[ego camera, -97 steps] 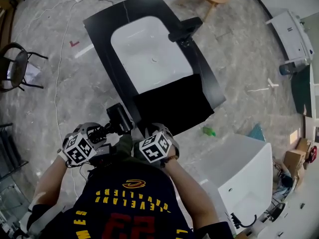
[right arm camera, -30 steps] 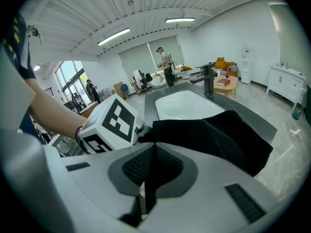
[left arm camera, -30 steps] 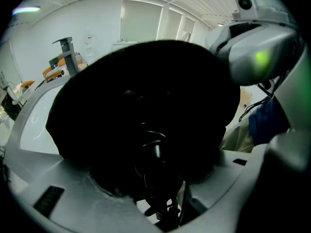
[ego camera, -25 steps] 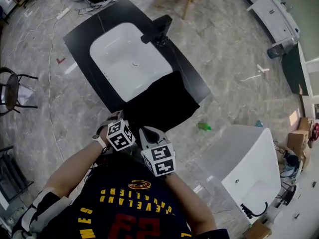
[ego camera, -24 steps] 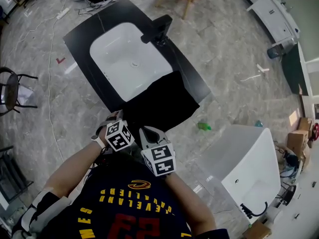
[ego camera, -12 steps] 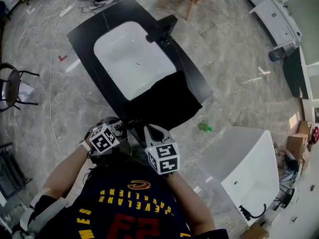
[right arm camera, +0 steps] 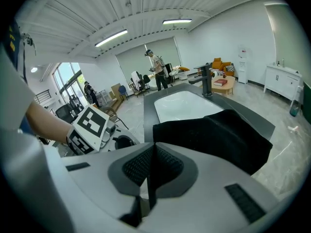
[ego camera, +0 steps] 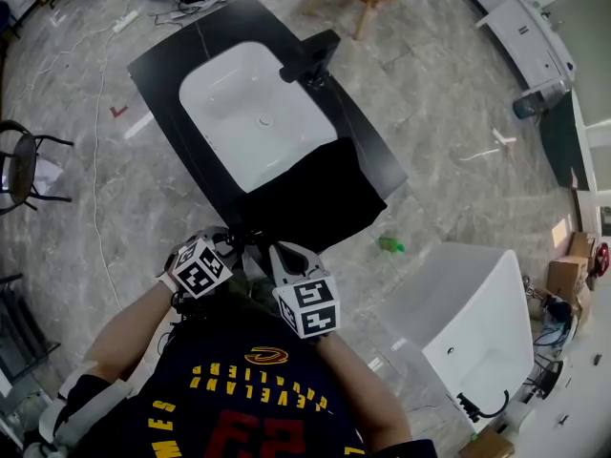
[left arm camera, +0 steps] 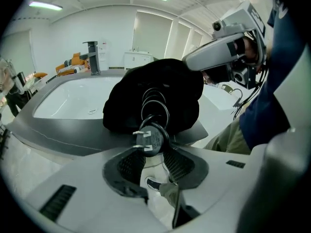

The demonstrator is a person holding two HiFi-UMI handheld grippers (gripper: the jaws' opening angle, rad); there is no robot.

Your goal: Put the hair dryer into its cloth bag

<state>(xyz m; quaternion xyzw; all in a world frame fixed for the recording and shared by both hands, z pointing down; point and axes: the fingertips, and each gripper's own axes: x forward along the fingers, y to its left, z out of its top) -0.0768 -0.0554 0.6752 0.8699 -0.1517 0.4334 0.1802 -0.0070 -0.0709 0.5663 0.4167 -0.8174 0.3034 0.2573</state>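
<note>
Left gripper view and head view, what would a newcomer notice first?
A plug on a coiled cord sits mid-frame between the jaws of the left gripper, which have just been closing on it; the cord runs into the black cloth bag, whose edge the right gripper pinches. From the head view, the white sink in the black counter stands out, the bag lying at its near end.

Plain black cloth bag [ego camera: 320,194], no pattern. Black stone tabletop [ego camera: 158,63] with thin white veins; rectangular white basin [ego camera: 248,113]; black tap [ego camera: 310,57]. Grey marbled floor [ego camera: 449,132]. Round black plug [left arm camera: 150,141] with silver prongs, on a coiled black cord [left arm camera: 154,108]. Right gripper [right arm camera: 151,152]: pale grey shell, dark grey ribbed jaws, marker cube [ego camera: 307,305] in black-and-white squares. Person's navy shirt [ego camera: 258,389]: yellow lettering, red numerals.
</note>
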